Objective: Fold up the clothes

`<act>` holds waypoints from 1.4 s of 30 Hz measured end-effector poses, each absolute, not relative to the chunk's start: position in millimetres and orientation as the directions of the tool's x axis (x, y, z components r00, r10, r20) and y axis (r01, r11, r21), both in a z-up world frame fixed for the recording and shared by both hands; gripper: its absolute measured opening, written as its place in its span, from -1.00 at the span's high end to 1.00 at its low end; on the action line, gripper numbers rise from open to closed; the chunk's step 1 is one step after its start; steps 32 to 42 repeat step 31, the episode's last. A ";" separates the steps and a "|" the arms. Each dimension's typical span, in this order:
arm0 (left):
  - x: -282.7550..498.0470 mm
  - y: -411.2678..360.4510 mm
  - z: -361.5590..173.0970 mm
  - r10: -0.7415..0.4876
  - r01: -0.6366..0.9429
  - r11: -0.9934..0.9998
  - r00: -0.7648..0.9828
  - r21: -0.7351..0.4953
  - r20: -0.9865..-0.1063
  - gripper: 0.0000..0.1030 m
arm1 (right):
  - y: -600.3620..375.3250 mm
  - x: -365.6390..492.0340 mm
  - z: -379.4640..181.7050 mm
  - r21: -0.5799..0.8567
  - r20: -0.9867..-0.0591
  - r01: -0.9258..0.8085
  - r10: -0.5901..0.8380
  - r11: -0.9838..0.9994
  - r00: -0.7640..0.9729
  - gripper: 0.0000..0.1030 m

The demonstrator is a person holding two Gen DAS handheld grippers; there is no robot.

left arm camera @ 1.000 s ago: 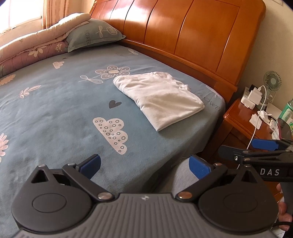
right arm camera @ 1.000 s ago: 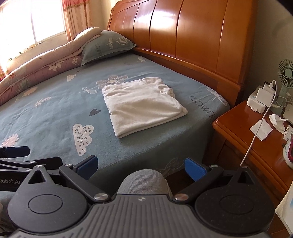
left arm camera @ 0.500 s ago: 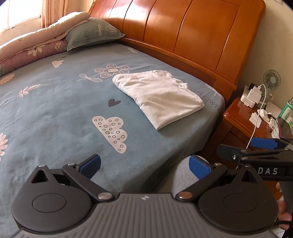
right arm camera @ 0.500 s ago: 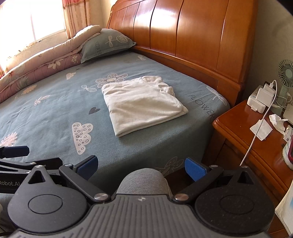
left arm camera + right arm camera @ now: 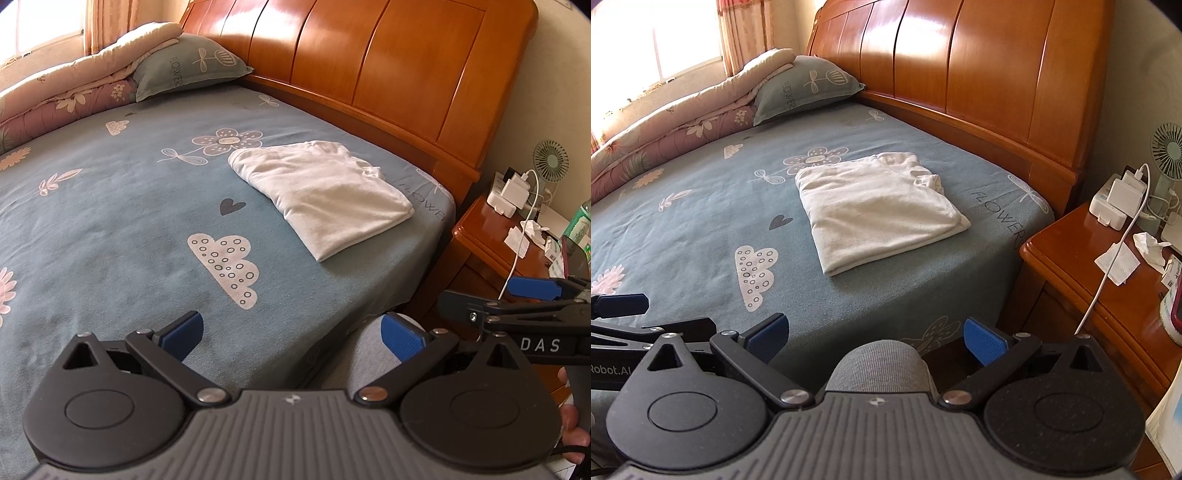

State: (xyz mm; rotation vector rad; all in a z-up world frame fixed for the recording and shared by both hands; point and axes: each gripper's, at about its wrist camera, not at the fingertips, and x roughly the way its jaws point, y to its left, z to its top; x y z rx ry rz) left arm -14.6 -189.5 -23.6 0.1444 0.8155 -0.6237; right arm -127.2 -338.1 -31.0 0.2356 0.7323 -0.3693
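White shirt (image 5: pixel 321 195) is lying folded on the bed (image 5: pixel 110 221) near the headboard; you are holding both grippers (image 5: pixel 291 334) (image 5: pixel 875 336) back with fingers wide and empty, suggesting folding is finished.

Both wrist views bedside, toward headboard (image 5: pixel 388 74).

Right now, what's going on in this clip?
A person holds two handheld grippers at the near edge of a bed with a blue patterned sheet. A white garment lies folded into a rectangle near the wooden headboard. The left gripper and right gripper are both open, touching nothing.
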 end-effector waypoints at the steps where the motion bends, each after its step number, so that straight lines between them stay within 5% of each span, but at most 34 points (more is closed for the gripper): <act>1: -14.3 -189.6 -23.7 -0.463 0.571 0.813 0.519 -0.112 -0.719 -0.98 | -337.9 -127.0 -31.0 0.080 -0.688 0.408 -0.246 0.910 0.683 -1.00; 42: -14.0 -190.9 -24.8 -0.457 0.580 0.810 0.526 -0.091 -0.717 -0.98 | -338.4 -124.8 -32.9 0.067 -0.693 0.410 -0.253 0.910 0.675 -1.00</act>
